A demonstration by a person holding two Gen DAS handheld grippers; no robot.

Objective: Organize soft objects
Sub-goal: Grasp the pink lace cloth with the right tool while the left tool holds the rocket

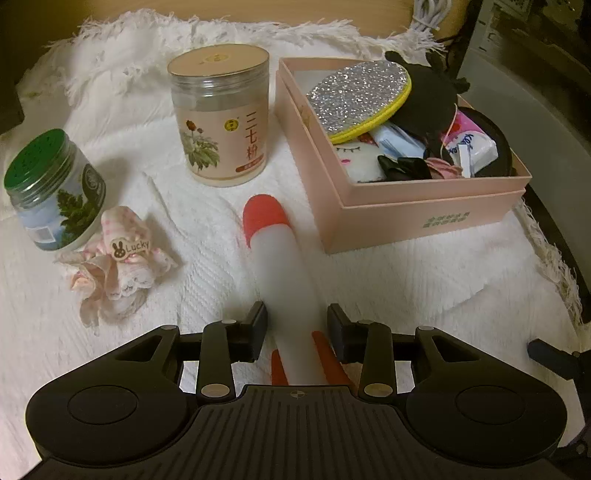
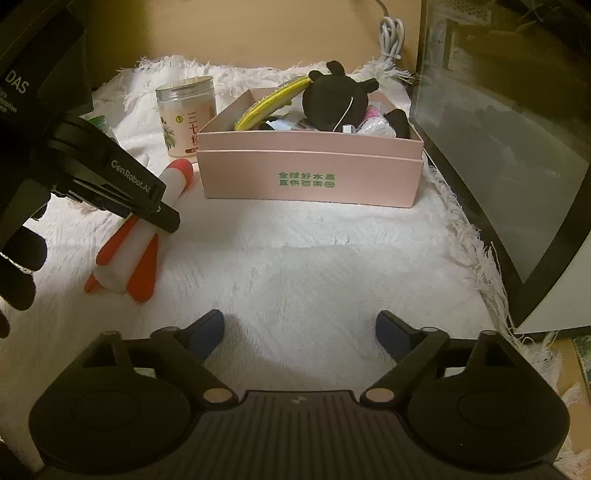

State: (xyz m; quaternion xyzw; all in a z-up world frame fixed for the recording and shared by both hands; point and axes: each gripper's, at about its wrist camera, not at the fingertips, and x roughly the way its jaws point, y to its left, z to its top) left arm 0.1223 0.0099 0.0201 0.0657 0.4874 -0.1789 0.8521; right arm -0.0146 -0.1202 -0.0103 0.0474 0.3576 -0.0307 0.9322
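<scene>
A soft white rocket toy point(image 1: 282, 273) with a red nose and red fins lies on the white cloth, nose toward the jars; it also shows in the right wrist view point(image 2: 147, 221). My left gripper point(image 1: 297, 321) straddles its body, jaws open with a small gap each side. A pink box point(image 1: 424, 206) at right holds a glittery silver pad point(image 1: 358, 92), a black plush point(image 2: 338, 101) and other soft items. A pink frilly "Lucky" scrunchie point(image 1: 118, 266) lies at left. My right gripper point(image 2: 299, 334) is open and empty over bare cloth in front of the box point(image 2: 310, 177).
A tall clear jar with a beige label point(image 1: 221, 114) stands behind the rocket. A green-lidded jar point(image 1: 55, 192) stands at far left next to the scrunchie. A dark appliance point(image 2: 517, 166) borders the cloth on the right. A coiled white cable point(image 2: 391, 33) lies behind.
</scene>
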